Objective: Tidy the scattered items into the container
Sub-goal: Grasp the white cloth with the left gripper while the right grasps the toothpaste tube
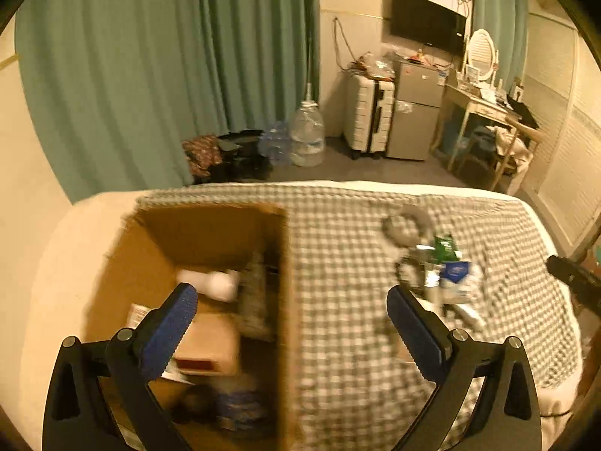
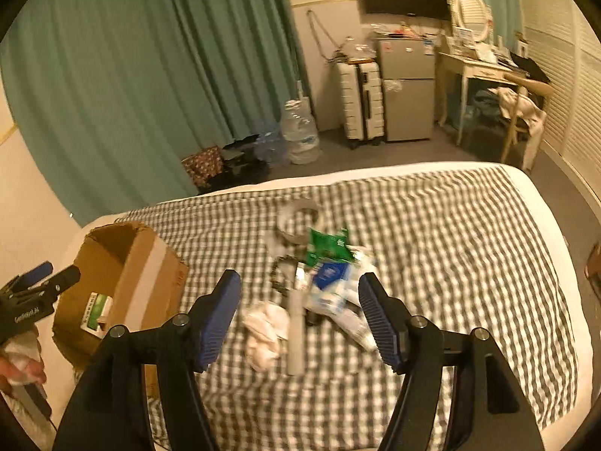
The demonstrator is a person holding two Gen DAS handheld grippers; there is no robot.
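Cardboard box point(image 1: 210, 248) sits open-topped at the left side of the bed, on a grey-and-white checked blanket point(image 1: 338, 300), and several things already lie inside it: something white, a brown carton and a dark blurred bundle, all hard to make out through the motion blur. The left gripper point(image 1: 291, 310) hangs above the box's right wall with its blue-padded jaws spread wide and nothing between them. Off to the right on the blanket lies the scattered heap point(image 2: 323, 282): a roll of tape point(image 2: 298, 220) at the far end, a green packet point(image 2: 328, 246) just beside it, a blue-and-white packet point(image 2: 330, 276) touching that, a crumpled white tissue point(image 2: 265, 332) nearer, and a pale tube point(image 2: 296, 332) lying right beside the tissue. The right gripper point(image 2: 300, 302) hovers over this heap, jaws likewise wide apart and holding nothing. From its camera the box shows a small green-and-white carton point(image 2: 95, 312) inside.
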